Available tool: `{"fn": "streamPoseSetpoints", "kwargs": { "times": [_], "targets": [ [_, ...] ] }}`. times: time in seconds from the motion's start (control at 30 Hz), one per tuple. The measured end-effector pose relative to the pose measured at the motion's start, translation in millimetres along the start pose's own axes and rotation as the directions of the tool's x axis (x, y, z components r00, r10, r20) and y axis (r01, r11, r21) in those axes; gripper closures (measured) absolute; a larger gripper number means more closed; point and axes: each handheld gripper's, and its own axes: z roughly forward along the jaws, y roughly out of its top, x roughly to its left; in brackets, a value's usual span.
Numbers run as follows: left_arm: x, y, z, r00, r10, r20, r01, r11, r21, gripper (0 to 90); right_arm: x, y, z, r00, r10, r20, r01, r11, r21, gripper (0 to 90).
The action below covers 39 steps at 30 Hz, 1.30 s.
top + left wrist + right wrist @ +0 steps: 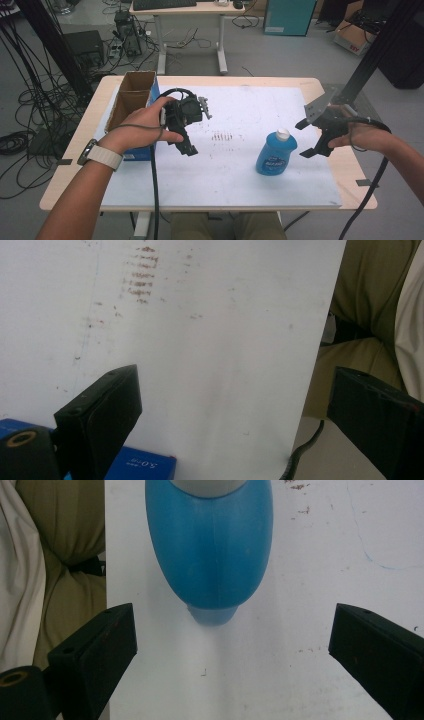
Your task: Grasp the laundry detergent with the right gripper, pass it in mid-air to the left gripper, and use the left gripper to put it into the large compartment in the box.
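A blue dish-soap bottle [276,152] with a white cap stands upright on the white mat [220,175], right of centre. My right gripper [306,138] hovers just right of it, jaws open and pointing at the bottle, touching nothing. The right gripper view shows the bottle [210,545] ahead of the open right gripper [235,625], outside the jaws. My left gripper [182,142] is held over the mat's left part, angled down toward the person. The left gripper view shows this left gripper [235,380] wide open over bare mat, holding nothing.
An open cardboard box [131,97] with a blue side stands at the table's left, beside my left hand; its blue corner [140,465] shows by the left jaw. Brown smudges [222,136] mark the mat's centre. The person's legs [370,300] lie past the near edge.
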Motion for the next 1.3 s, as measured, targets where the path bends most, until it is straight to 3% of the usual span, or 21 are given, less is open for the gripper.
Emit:
{"fn": "streamPoseSetpoints", "kwargs": {
  "times": [0.8, 1.3],
  "targets": [
    [0.9, -1.4, -0.5, 0.9999, -0.015, -0.003, 0.015, 0.9998, -0.009, 7.9, -3.2, -17.4, 11.7, 0.9997, -0.001, -0.023, -0.001, 0.9959, -0.091, 6.2],
    [1.1, -3.2, -1.2, 0.9997, -0.025, 0.0, 0.025, 0.9996, -0.01, 7.9, -4.5, -19.0, 15.5, 0.9996, 0.002, -0.027, -0.004, 0.9944, -0.105, 6.3]
  ]
}}
